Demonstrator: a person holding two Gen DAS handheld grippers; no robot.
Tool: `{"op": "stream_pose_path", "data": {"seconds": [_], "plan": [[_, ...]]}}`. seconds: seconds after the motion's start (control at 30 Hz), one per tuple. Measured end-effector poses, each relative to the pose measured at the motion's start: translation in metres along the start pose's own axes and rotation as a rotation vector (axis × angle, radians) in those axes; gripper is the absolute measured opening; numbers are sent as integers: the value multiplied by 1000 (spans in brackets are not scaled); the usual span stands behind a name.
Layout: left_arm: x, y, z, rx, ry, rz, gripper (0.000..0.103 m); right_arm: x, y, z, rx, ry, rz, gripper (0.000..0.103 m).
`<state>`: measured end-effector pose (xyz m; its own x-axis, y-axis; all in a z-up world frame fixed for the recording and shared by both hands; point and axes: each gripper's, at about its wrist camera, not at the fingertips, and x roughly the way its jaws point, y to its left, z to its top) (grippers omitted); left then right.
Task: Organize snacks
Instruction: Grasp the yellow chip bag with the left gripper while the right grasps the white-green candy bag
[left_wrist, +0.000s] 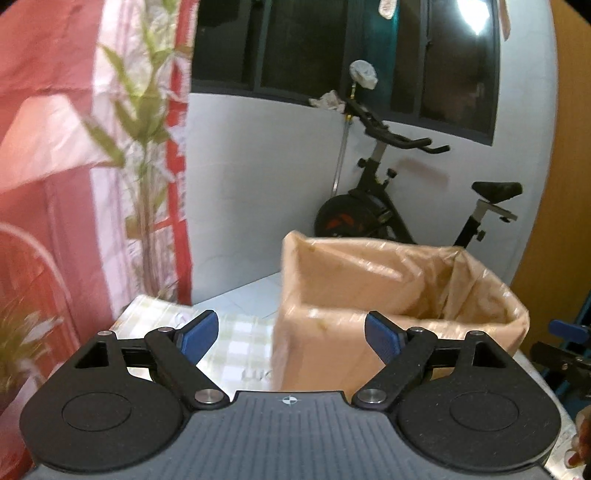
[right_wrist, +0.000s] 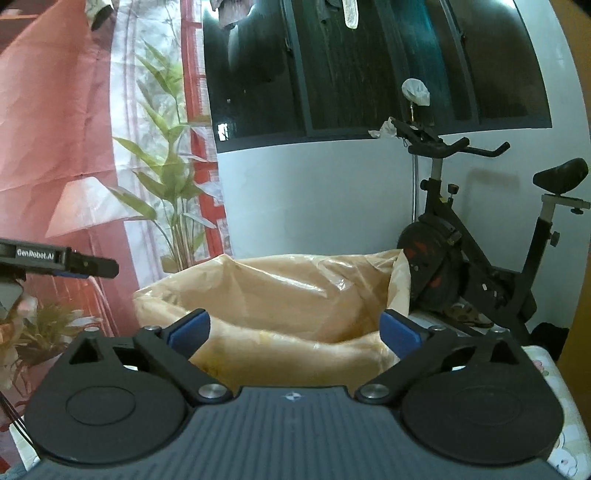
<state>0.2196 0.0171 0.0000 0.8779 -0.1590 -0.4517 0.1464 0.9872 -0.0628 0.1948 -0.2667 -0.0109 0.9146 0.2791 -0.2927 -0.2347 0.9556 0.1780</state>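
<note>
Snacks are the point of the job, yet we see none in either view; what we do see is a box (left_wrist: 369, 317) lined with a tan plastic bag, which we judge to be the place they are meant to go.

From the left wrist, we hold our left gripper (left_wrist: 291, 338) with its blue pads (left_wrist: 199, 334) well apart and nothing between them. The box stands on a table (left_wrist: 236, 332) covered with a checked cloth, toward its far right side, with one corner turned toward us. The bag's rim is folded outward over the box walls, which keeps the mouth open for dropping things in. A little of our right gripper (left_wrist: 565, 354) shows at the right edge. An exercise bike (left_wrist: 399, 206) stands against the wall behind.

From the right wrist, we hold our right gripper (right_wrist: 295, 334) just as empty, its pads (right_wrist: 400, 332) spread wide. It faces the open mouth of the box (right_wrist: 288, 295) squarely, so we read it as free above the opening. We cannot see down to the bottom of the bag, so what lies inside stays unknown.
</note>
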Motion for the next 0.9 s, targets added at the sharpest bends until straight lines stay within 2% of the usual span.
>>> {"op": "stream_pose_path", "data": {"seconds": [0.3, 0.43, 0.63, 0.73, 0.9], "plan": [[-15, 22, -64, -76, 62, 37, 88, -22, 4, -48, -36, 68, -29, 103], [-10, 21, -89, -121, 126, 20, 88, -27, 6, -83, -76, 160, -46, 103], [-6, 17, -110, -101, 169, 21, 88, -29, 7, -111, -115, 235, -90, 103], [-5, 19, -112, -115, 169, 16, 88, -26, -1, -117, -116, 273, -131, 103], [-4, 13, -119, -118, 181, 11, 88, -18, -16, -123, -109, 320, -141, 103]]}}
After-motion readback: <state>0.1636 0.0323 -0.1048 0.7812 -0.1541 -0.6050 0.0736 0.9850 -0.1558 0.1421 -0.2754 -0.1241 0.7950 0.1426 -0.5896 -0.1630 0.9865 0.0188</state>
